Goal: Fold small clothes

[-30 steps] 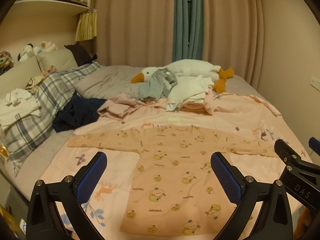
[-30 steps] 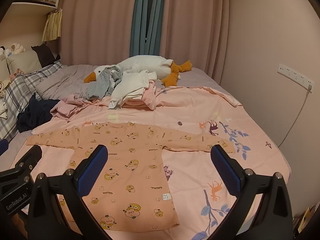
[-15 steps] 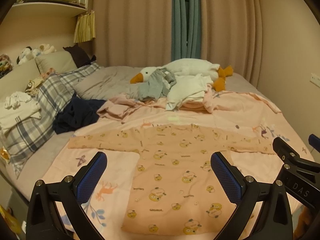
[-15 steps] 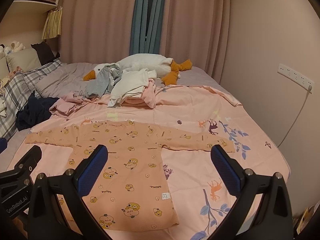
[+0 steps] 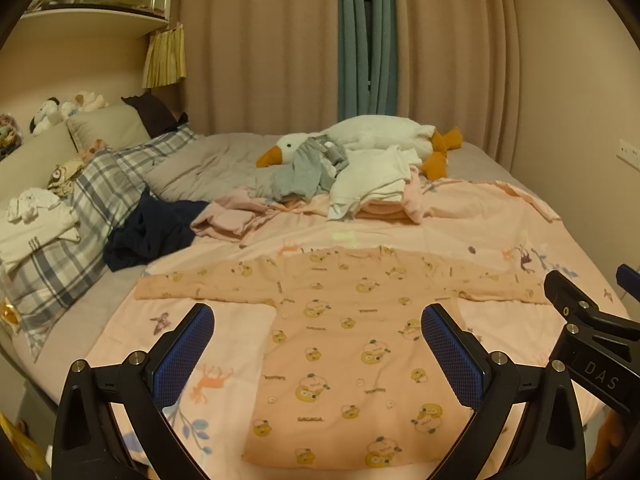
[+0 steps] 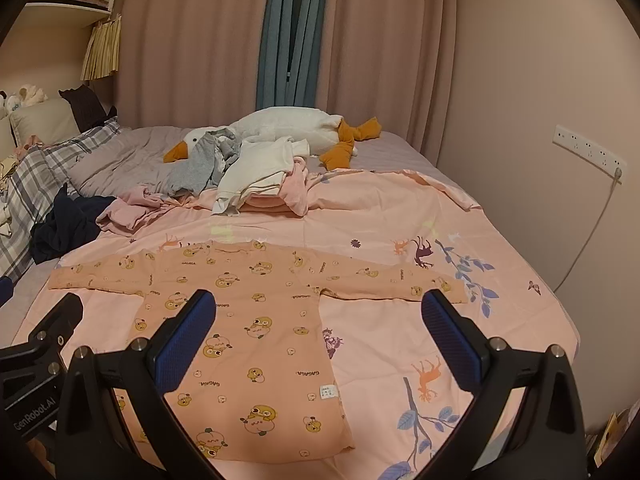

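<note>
Since a second ago both cameras have drifted slightly back and up; the shirt (image 5: 344, 344) sits a little lower in each view and has itself not shifted. Left gripper (image 5: 318, 350): jaws spread wide, blue pads (image 5: 182, 354) clear of any cloth, hovering above the near edge of the bed (image 5: 80, 320). Right gripper (image 6: 320, 344): jaws likewise spread, holding nothing, over the same edge just beside the left one.

Shirt: peach, duck print, lying flat and unfolded on the pink sheet (image 6: 400, 208), sleeves stretched out toward the left and right sides of the bed, hem toward the near edge, neck toward the far side. A white label (image 6: 328, 391) shows near the hem.

Further back on the bed: a heap of clothes (image 5: 352, 184) against a goose plush (image 5: 384, 140), a dark garment (image 5: 154, 232) by the plaid pillow (image 5: 80, 232) at the left side.
</note>
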Demonstrator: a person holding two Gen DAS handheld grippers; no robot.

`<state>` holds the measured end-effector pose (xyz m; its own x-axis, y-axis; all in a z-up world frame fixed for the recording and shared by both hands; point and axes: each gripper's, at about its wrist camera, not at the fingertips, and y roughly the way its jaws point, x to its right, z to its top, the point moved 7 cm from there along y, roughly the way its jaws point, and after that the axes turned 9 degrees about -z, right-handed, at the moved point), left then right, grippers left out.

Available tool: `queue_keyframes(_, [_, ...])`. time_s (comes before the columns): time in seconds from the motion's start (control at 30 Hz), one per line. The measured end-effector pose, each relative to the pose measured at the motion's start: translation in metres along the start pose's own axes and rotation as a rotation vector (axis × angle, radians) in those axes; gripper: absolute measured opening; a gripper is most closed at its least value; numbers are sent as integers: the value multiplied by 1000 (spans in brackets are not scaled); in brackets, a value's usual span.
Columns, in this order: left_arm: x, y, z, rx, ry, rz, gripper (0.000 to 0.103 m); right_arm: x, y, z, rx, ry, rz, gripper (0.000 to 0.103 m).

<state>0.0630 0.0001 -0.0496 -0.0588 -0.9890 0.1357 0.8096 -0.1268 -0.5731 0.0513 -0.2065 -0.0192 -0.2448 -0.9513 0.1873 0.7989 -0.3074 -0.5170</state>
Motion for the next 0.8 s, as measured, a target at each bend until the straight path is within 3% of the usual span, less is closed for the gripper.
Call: queue_keyframes(0.8, [0, 3, -3, 28, 6, -19, 103, -1, 5, -7, -17, -8, 6, 103])
